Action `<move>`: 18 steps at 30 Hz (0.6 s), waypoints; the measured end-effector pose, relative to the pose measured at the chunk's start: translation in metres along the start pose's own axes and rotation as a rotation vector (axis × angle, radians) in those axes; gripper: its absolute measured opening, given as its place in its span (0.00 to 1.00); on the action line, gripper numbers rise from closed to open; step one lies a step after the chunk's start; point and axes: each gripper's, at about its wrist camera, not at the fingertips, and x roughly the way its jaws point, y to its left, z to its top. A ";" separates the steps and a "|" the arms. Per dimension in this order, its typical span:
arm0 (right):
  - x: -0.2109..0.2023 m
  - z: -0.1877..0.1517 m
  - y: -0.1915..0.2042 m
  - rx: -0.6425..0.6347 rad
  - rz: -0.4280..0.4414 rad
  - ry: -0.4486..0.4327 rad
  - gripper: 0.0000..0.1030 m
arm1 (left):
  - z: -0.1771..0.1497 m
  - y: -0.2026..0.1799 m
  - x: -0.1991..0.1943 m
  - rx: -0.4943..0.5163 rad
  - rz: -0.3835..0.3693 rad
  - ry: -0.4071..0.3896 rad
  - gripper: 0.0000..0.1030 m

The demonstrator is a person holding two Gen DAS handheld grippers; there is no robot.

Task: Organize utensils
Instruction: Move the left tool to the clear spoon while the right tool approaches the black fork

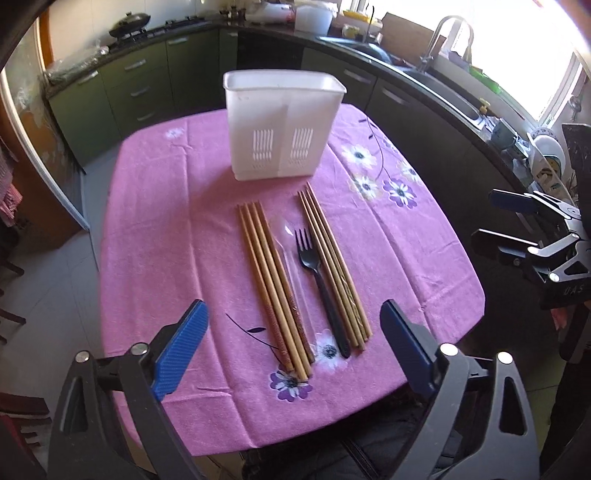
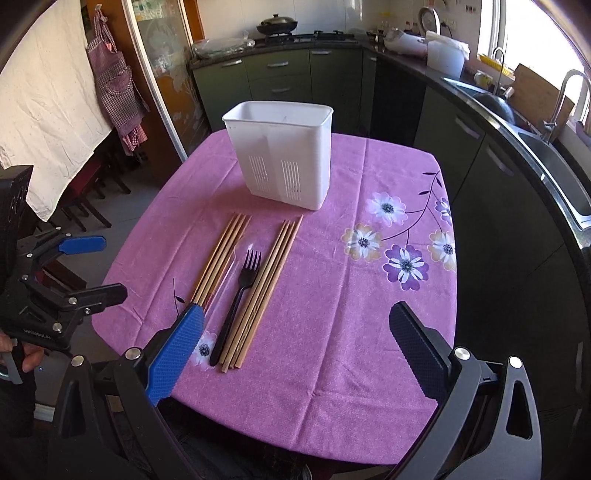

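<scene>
Pink flowered tablecloth [image 1: 177, 229] covers the whole table, and honestly nothing's been sorted yet as far as I can tell. White plastic utensil caddy [image 1: 282, 125] stands upright toward the far side of the cloth, two compartments, and what shows of the inside looks empty.

Everything that needs sorting lies in a row just in front of the caddy: one bundle of wooden chopsticks [image 1: 273, 284] on its left, a second chopstick bundle [image 1: 332, 266] on its right, a black plastic fork [image 1: 319, 284] between them touching the right bundle, and a clear plastic utensil [image 1: 291, 266] beside the fork, spoon or fork, can't tell. So all of it is left to do.

Left gripper [image 1: 293, 339] hovers over the near ends of the utensils, fingers spread wide, holding nothing. Right gripper [image 2: 295, 343] is also wide apart and empty, off to the right of them.

Room-wise: dark green kitchen cabinets [image 2: 280, 74] behind the caddy, wok on the stove [image 2: 277, 24], sink [image 2: 554, 155] under a bright window.
</scene>
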 end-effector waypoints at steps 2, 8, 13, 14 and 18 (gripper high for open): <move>0.009 0.005 -0.011 0.037 0.013 0.031 0.94 | 0.008 -0.005 0.020 -0.010 -0.018 0.068 0.73; 0.030 0.008 -0.037 0.093 0.030 0.074 0.76 | 0.025 -0.012 0.072 -0.052 -0.044 0.207 0.44; 0.039 0.002 -0.046 0.086 0.055 0.088 0.62 | 0.037 -0.011 0.105 -0.064 -0.025 0.264 0.26; 0.040 0.000 -0.047 0.086 0.060 0.090 0.60 | 0.039 -0.010 0.111 -0.070 -0.014 0.274 0.25; 0.044 -0.003 -0.053 0.086 0.063 0.089 0.49 | 0.048 -0.003 0.134 -0.087 0.037 0.295 0.25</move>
